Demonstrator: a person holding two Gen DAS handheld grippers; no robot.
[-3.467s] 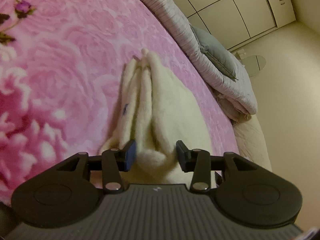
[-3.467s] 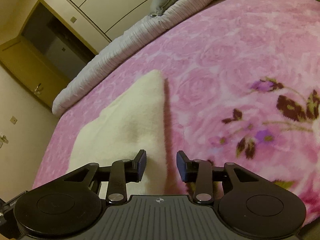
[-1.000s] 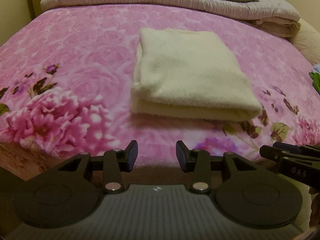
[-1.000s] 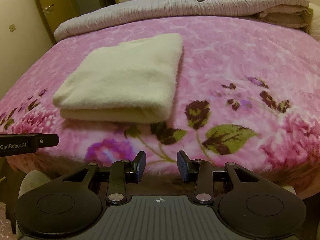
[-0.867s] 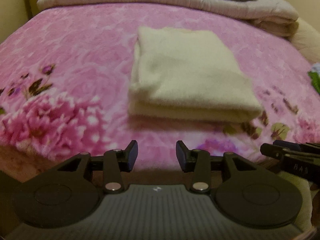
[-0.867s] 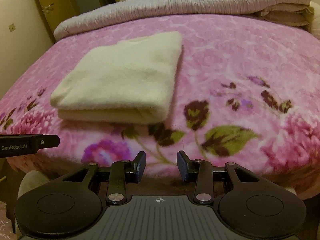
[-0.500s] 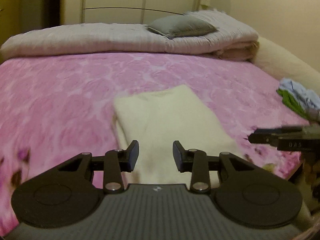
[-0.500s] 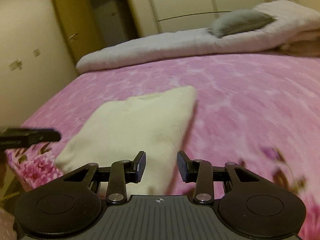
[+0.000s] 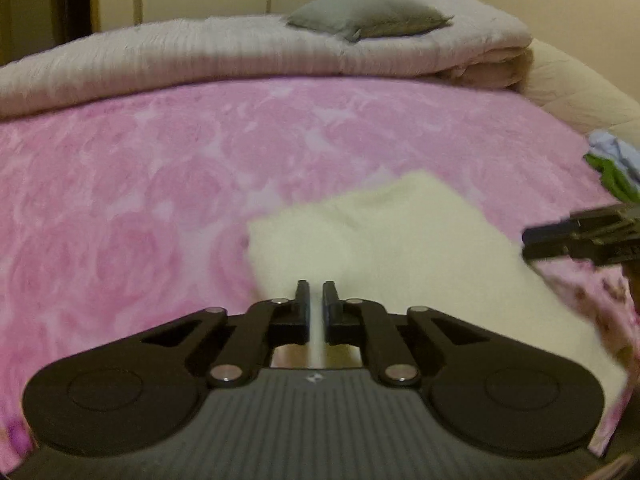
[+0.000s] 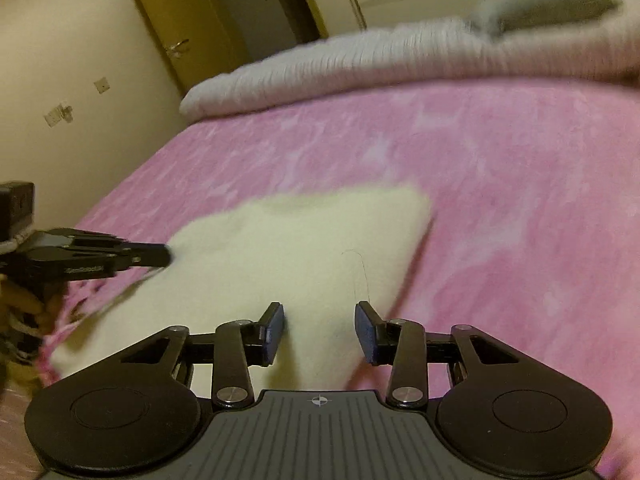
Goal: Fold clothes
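A cream folded garment (image 9: pixel 384 248) lies flat on the pink rose-patterned blanket (image 9: pixel 140 184) of the bed, close to the bed's near edge. Its long axis runs from that near edge toward the far edge, where the rolled grey-beige duvet (image 9: pixel 200 52) lies; its far short end is square and faces the duvet.

The left gripper (image 9: pixel 316 300) sits low over the garment's near end, its jaws drawn almost together with only a narrow slit between them. Pale fabric shows in that slit, but whether cloth is actually pinched cannot be told. The right gripper (image 10: pixel 320 328) hovers at the garment's near end with its jaws spread wide, blue pads facing each other, nothing between them but the cloth below.

A grey pillow (image 9: pixel 368 16) rests on top of the duvet. Nothing lies on the blanket between the garment and the duvet.

Only the left wrist view shows a small heap of green and pale blue clothing (image 9: pixel 616 164) at the bed's right edge. Only the right wrist view shows the wooden door (image 10: pixel 180 32) and wall sockets (image 10: pixel 60 114) beyond the bed's left edge. Both views are motion-blurred.
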